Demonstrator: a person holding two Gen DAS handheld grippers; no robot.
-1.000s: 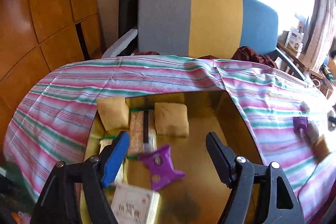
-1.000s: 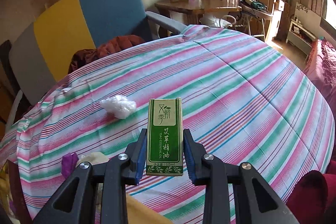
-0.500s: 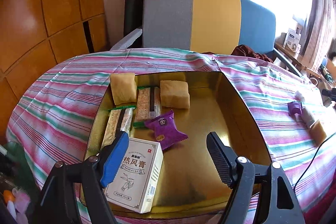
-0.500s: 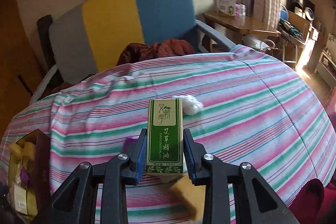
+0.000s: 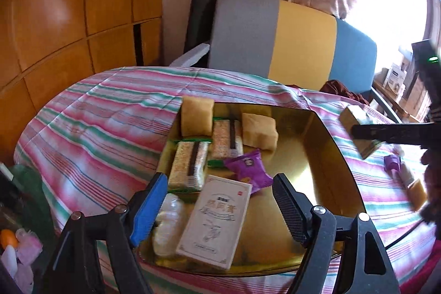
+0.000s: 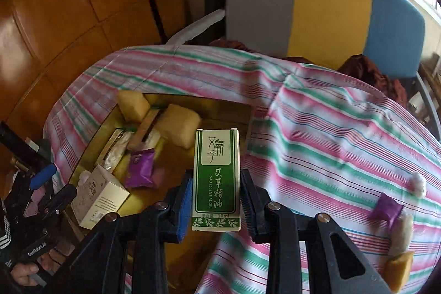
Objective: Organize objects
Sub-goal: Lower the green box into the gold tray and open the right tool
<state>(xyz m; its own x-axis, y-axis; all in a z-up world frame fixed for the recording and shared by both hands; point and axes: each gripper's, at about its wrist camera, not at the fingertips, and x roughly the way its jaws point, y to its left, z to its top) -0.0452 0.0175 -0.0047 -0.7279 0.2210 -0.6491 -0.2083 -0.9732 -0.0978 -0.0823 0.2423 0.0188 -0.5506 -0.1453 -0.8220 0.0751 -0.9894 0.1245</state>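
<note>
My right gripper (image 6: 216,197) is shut on a green essential oil box (image 6: 217,178) and holds it upright over the right edge of the gold tray (image 6: 220,112). The tray (image 5: 325,178) holds yellow cakes (image 5: 197,116), cracker packs (image 5: 188,166), a purple snack packet (image 5: 248,170) and a white box (image 5: 215,219). My left gripper (image 5: 220,205) is open and empty above the tray's near end, over the white box. The right gripper with its box (image 5: 363,134) shows at the right in the left wrist view.
The tray lies on a striped tablecloth (image 6: 330,142). A purple packet (image 6: 386,208), a white wad (image 6: 419,183) and a yellow cake (image 6: 399,269) lie on the cloth at the right. A grey, yellow and blue chair (image 5: 275,40) stands behind the table.
My right gripper has swung left with the green box from over the open cloth to the tray's edge. My left gripper has drawn back from the tray, staying open.
</note>
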